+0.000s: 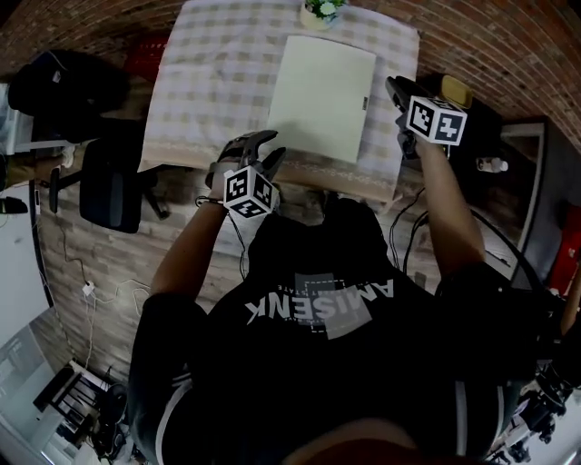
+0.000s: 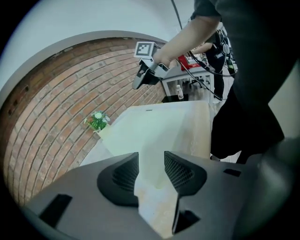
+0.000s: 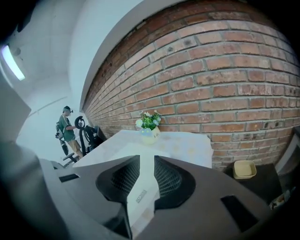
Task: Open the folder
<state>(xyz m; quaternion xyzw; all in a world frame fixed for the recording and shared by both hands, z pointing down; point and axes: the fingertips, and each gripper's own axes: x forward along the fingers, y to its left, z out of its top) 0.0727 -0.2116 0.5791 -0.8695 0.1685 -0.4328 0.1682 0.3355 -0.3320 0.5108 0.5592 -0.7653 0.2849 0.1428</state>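
A pale, closed folder [image 1: 320, 97] lies flat on the checked tablecloth [image 1: 209, 82]. My left gripper [image 1: 259, 150] hovers at the table's near edge, just left of the folder's near-left corner. In the left gripper view its jaws [image 2: 151, 161] stand open with nothing between them, and the folder [image 2: 159, 126] lies beyond the gap. My right gripper [image 1: 399, 95] is held off the folder's right edge, above the table's right side. In the right gripper view its jaws [image 3: 146, 171] show a narrow gap with nothing in it, and the folder [image 3: 133, 151] lies below them.
A small potted plant [image 1: 322, 11] stands at the table's far edge against the brick wall. A black office chair [image 1: 113, 186] is left of the table. A yellow tray [image 1: 457, 91] sits on dark furniture to the right. A person [image 3: 67, 129] stands far off.
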